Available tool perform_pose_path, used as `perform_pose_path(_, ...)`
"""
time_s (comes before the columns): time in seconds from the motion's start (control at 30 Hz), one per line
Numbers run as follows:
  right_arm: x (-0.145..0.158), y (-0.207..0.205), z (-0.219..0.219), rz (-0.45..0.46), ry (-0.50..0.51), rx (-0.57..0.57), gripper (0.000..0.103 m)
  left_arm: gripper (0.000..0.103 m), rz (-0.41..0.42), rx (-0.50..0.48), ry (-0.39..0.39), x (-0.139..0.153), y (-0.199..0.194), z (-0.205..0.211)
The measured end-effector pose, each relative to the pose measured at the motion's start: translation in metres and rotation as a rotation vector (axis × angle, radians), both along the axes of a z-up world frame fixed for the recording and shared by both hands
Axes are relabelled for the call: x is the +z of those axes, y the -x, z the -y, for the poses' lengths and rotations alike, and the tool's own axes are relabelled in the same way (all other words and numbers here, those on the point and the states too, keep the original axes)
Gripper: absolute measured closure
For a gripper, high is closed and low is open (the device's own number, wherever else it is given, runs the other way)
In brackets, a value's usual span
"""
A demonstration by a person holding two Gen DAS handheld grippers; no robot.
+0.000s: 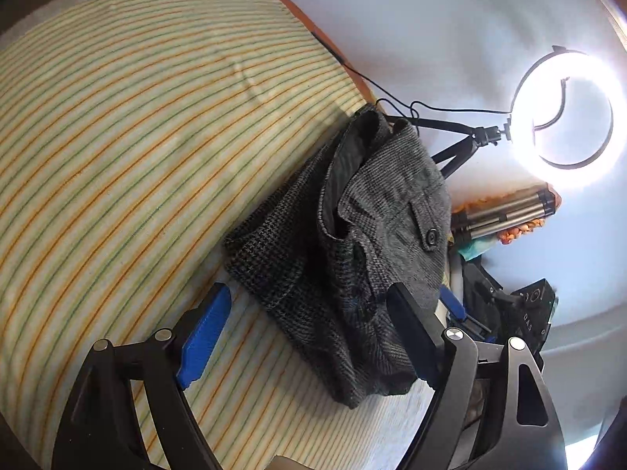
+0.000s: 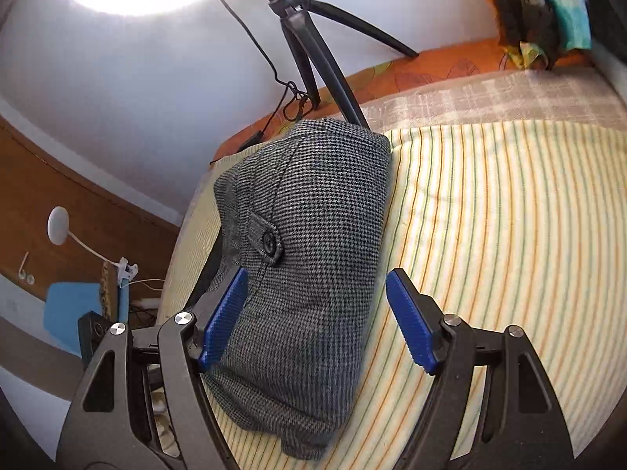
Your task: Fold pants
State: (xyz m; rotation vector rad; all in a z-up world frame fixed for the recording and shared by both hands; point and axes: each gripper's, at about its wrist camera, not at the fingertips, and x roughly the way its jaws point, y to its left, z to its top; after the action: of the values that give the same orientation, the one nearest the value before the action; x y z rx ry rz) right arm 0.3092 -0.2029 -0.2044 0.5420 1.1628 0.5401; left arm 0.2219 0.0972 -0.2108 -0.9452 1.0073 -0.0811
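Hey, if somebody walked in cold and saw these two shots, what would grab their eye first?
Probably the glaring ring light on its small tripod by the wall. Next, the grey houndstooth pants, bundled in a compact fold on the striped sheet, with the open left gripper and right gripper straddling them.

Bed covered by a striped sheet [image 1: 137,137] [image 2: 490,235], filling the left of the left-wrist frame. Folded grey checked pants [image 1: 345,258] [image 2: 309,258] lying on it, centre-right; tripod [image 2: 313,39] standing at upper centre.
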Motion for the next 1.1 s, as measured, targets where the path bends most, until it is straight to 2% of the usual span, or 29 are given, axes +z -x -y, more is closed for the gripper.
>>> perform_pose_path(0.27,-0.017,-0.028,-0.003,-0.031,-0.099,-0.018,0.027,0.02,0.037,0.048,0.002,-0.003,-0.013,0.003)
perform_pose_path(0.43,-0.033,-0.047,-0.006,-0.059,-0.124,-0.04,0.027,0.021,0.053,0.061,-0.051,-0.002,-0.017,0.009)
perform_pose_path(0.53,-0.043,-0.051,-0.006,-0.083,-0.141,-0.064,0.027,0.031,0.064,0.079,-0.083,-0.002,-0.015,0.009)
perform_pose_path(0.67,-0.053,-0.053,-0.008,-0.089,-0.192,-0.081,0.027,0.056,0.062,0.106,-0.102,-0.005,-0.016,0.005)
perform_pose_path(0.8,-0.052,-0.055,-0.015,-0.094,-0.201,-0.084,0.025,0.064,0.076,0.101,-0.109,-0.005,-0.018,0.006)
perform_pose_path(0.83,-0.052,-0.056,-0.018,-0.097,-0.203,-0.078,0.033,0.064,0.083,0.1,-0.119,-0.004,-0.017,0.007)
perform_pose_path(0.87,-0.051,-0.057,-0.02,-0.094,-0.194,-0.077,0.037,0.065,0.091,0.097,-0.134,-0.003,-0.016,0.008)
perform_pose_path(0.97,-0.048,-0.056,-0.022,-0.079,-0.176,-0.067,0.037,0.064,0.1,0.094,-0.145,-0.003,-0.015,0.009)
perform_pose_path(1.03,-0.051,-0.057,-0.022,-0.091,-0.181,-0.074,0.036,0.056,0.087,0.095,-0.117,-0.008,-0.017,0.006)
perform_pose_path(1.1,-0.053,-0.057,-0.023,-0.103,-0.209,-0.096,0.034,0.053,0.099,0.094,-0.108,-0.01,-0.019,0.004)
